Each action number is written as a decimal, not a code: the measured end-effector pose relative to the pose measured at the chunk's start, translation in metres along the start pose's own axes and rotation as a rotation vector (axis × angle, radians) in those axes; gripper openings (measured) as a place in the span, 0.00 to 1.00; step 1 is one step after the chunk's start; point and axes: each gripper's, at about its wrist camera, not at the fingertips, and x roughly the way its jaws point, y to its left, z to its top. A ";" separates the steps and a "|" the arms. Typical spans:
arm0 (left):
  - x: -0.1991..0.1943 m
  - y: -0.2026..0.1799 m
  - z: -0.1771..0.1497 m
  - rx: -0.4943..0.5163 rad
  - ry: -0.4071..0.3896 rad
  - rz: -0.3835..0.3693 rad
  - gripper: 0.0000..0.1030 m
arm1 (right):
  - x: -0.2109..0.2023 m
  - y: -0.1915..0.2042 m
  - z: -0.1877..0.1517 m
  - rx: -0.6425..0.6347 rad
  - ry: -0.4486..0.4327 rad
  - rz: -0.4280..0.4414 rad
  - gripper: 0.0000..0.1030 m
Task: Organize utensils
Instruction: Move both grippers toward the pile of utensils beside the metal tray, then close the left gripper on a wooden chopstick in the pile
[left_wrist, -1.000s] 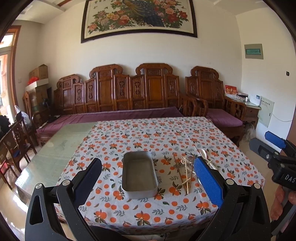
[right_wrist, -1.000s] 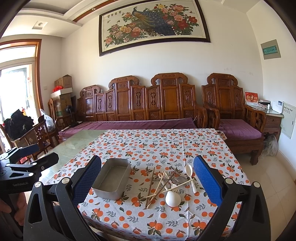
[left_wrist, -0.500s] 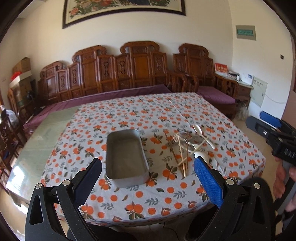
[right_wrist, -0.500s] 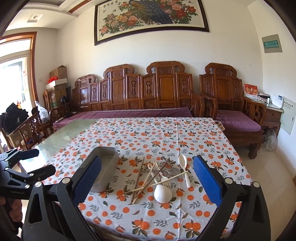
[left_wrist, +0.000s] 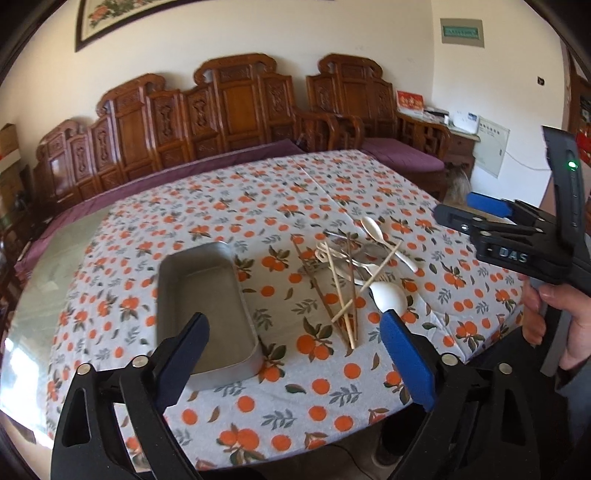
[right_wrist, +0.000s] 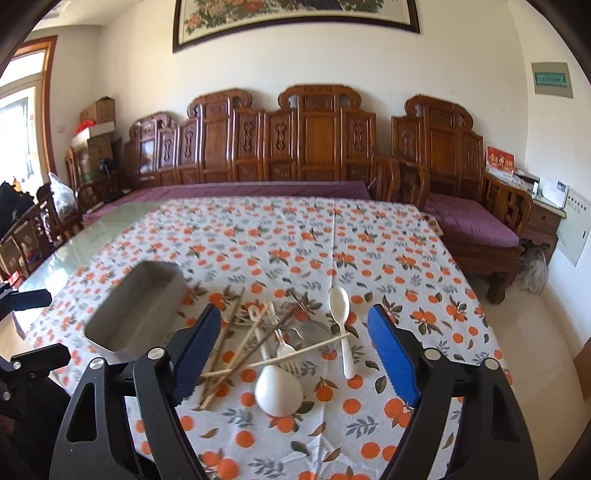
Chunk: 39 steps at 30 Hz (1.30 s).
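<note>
Utensils (right_wrist: 280, 339) heaped on tablecloth (right_wrist: 332, 236) just right of empty metal tray (right_wrist: 136, 310), awaiting sorting. Right gripper (right_wrist: 295, 347) poised over heap, left gripper (left_wrist: 295, 354) near tray; jaws just narrowing, wide apart, holding nothing.

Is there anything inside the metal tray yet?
No, the metal tray is bare inside; the chopsticks and spoons lie jumbled on the tablecloth beside it.
</note>
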 end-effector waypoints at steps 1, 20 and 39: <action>0.007 -0.001 0.000 0.004 0.012 -0.008 0.83 | 0.006 -0.002 -0.002 0.002 0.009 -0.001 0.78; 0.130 -0.044 -0.007 0.009 0.209 -0.159 0.42 | 0.068 -0.033 -0.045 0.085 0.149 0.003 0.71; 0.171 -0.040 -0.014 -0.056 0.263 -0.226 0.04 | 0.083 -0.020 -0.049 0.067 0.189 -0.003 0.72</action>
